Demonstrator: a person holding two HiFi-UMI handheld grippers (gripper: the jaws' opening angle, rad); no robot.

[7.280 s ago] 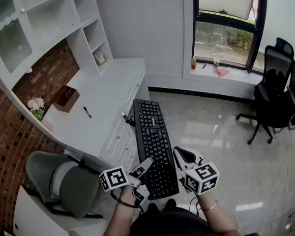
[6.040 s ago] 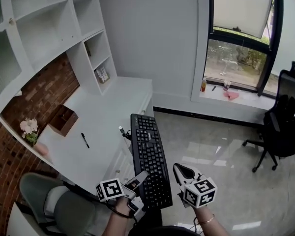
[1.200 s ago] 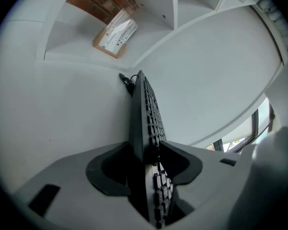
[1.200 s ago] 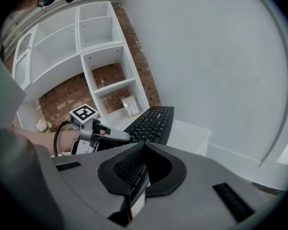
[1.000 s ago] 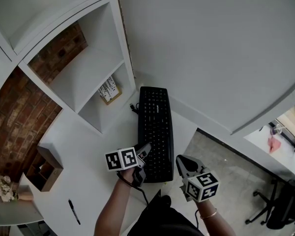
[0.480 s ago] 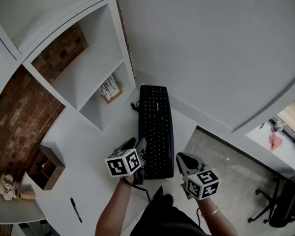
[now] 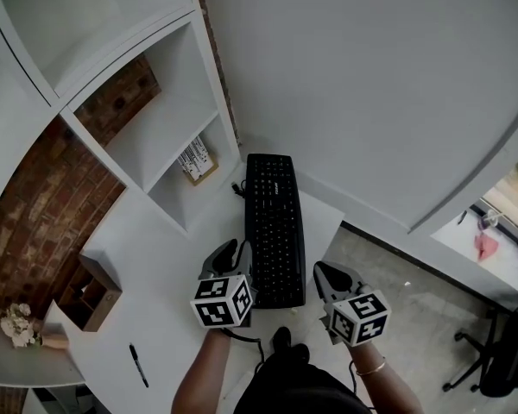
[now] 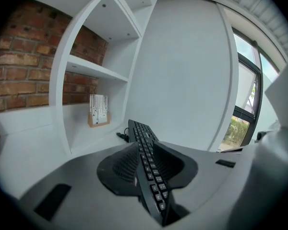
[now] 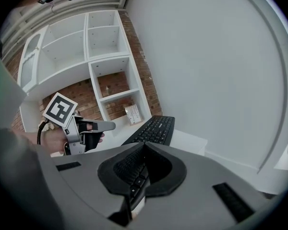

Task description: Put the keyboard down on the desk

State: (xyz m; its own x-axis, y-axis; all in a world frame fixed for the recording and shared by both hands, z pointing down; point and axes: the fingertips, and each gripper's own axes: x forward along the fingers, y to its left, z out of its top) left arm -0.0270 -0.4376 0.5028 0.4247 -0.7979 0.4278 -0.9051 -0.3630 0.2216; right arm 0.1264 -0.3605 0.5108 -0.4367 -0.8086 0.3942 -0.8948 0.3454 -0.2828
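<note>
A black keyboard is lying flat on the white desk, its far end pointing toward the corner where shelving meets wall, while a person is standing over it with a gripper in each hand. From the head view, the left gripper is sitting at the keyboard's near left edge with its jaws spread, one dark jaw standing clear to the left of the keys. The right gripper is appearing only just beside the near right corner. The left gripper view is adding what the overhead angle is missing: the keyboard's edge running between the parted jaws, and a small card holder standing upright on the lowest shelf. The right gripper view is showing its own jaws drawn close with keys between them, clamping the keyboard's corner, and, off to the left, the person's left hand wrapping the other gripper's handle. Both forearms are reaching forward from the frame's bottom, marker cubes facing up. A pen is lying well to the left.
</note>
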